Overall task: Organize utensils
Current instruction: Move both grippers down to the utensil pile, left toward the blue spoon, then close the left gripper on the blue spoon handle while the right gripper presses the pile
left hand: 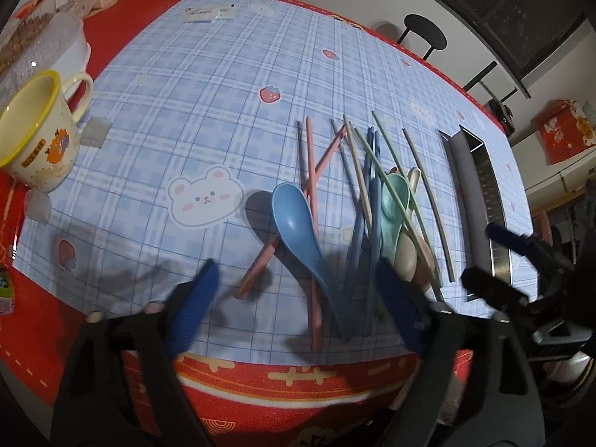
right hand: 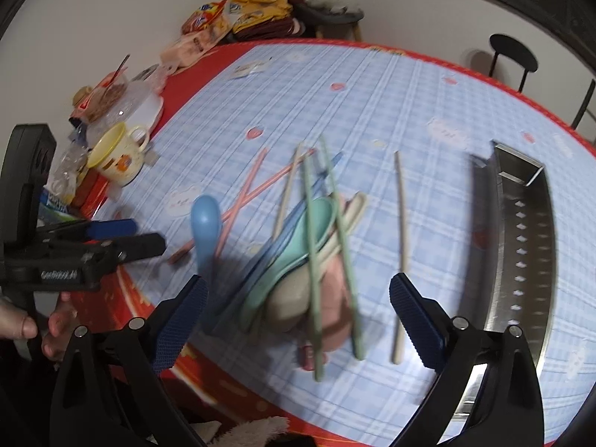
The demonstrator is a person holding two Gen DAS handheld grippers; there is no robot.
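Much of the right wrist view is blurry, so the pile of utensils there is smeared and its edges are hard to make out. In both views the gripper arms are cut off at the bottom edge. The worktop [left hand: 208, 85] has a soft blue checked cloth with strawberries and a white bear on it, over a red cloth with gold shapes. In the middle lies a jumble of thin, straight chopsticks [left hand: 311, 171] in pink, blue, green and cream, crossing over each other. A smooth blue spoon [left hand: 298, 219] lies on top of the pink ones. Just beside it, a mint green spoon [left hand: 395, 201] is stacked with a cream spoon [right hand: 288, 300] and a pink one, and green chopsticks lie across them. A long shiny metal tray [right hand: 529, 246] with a row of little holes sits at the right side of the worktop, apart from the pile. A cream mug [left hand: 35, 130] with a yellow rim stands at the left. The left gripper [left hand: 298, 300] is open wide above the blue spoon's handle and holds nothing. The right gripper [right hand: 298, 316] is open very wide above the spoon stack and holds nothing too.
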